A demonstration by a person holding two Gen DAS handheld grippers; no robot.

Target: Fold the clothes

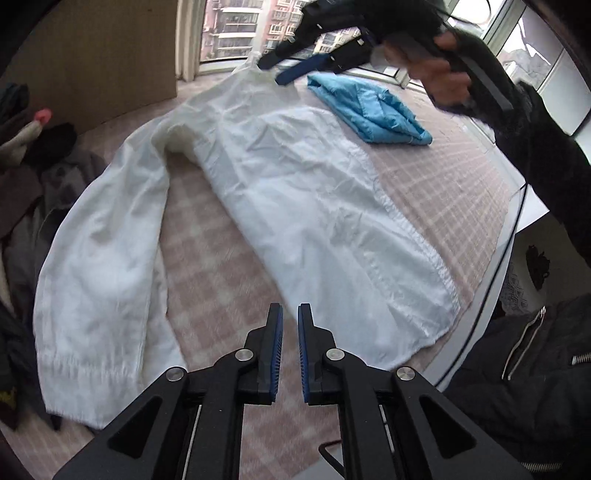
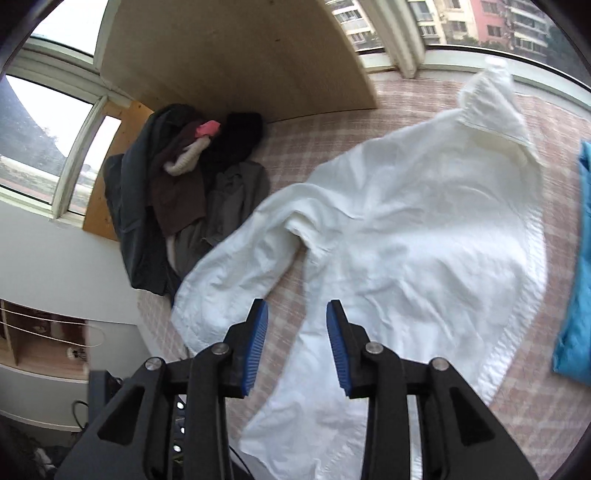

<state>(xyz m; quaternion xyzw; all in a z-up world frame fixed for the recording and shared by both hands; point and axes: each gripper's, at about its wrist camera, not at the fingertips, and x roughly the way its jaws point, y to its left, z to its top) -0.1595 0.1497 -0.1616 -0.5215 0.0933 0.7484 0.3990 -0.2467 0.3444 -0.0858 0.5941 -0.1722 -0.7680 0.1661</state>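
Two tongs are in my hands over the bed point(image 1: 424, 184), which has a pink checked cover. My left tongs point(image 1: 290, 314) hang above the near part of the cover with their blue pads drawn close, only a thin slit between them and nothing in it. My right tongs point(image 2: 297, 314) stand partly apart and empty, with the white jacket point(image 2: 406, 229) spread below them. In the left wrist view the right tongs show as a blurred dark shape at the far edge of the bed, a hand point(image 1: 443, 74) on their grip, held above the jacket's far end, and I cannot tell from there whether they touch the cloth. In that view, the jacket lies flat across the middle of the bed, hood toward the far window point(image 1: 236, 26), hem toward the near right, with one sleeve point(image 1: 99, 266) stretched out to the near left. A folded blue garment point(image 1: 373, 110) rests on the cover just right of the jacket's far part. A pile of dark clothes point(image 2: 177, 192) sits at the left, against a wooden board point(image 2: 236, 51).
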